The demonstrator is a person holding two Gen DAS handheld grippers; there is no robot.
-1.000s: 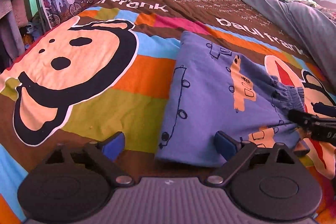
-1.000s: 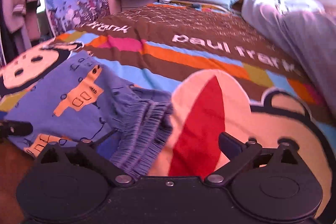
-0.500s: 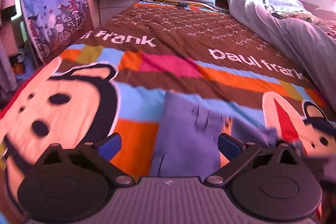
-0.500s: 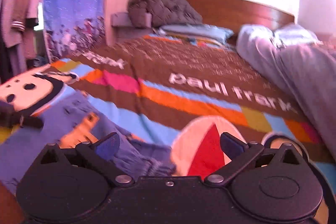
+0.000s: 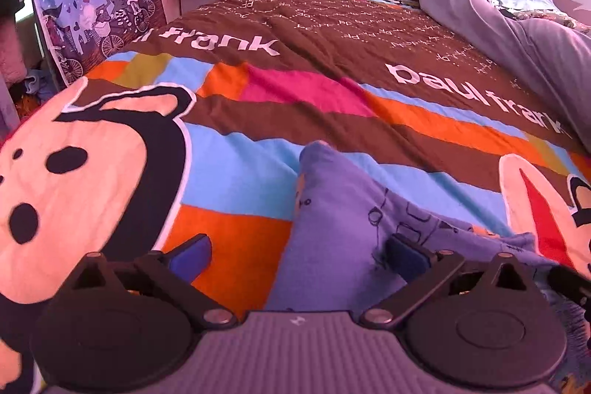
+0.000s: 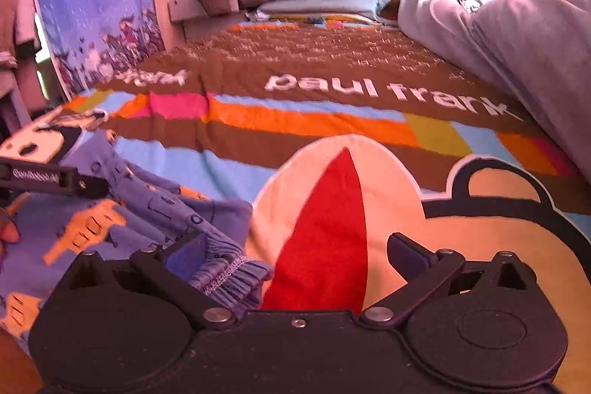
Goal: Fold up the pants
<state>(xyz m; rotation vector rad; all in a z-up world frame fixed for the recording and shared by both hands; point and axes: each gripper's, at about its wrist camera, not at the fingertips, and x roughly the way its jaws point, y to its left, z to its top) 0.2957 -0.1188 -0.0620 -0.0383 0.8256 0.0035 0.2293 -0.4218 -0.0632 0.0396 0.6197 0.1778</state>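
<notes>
Blue pants [image 5: 343, 231] on bedspread [image 5: 295, 106], left tool [image 5: 297, 255] apart, right tool [image 6: 295, 255] apart

Bed [image 5: 314, 106] is wide open mid-frame; pants [image 5: 343, 228] bunch at the bottom, grey duvet [image 5: 517, 36] hogs the upper right.

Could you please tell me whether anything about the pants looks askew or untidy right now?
Yes. The pants are not lying flat: one fold is rucked up into a ridge near the left hand-held gripper, and the waistband is bunched by the right hand-held gripper.
</notes>
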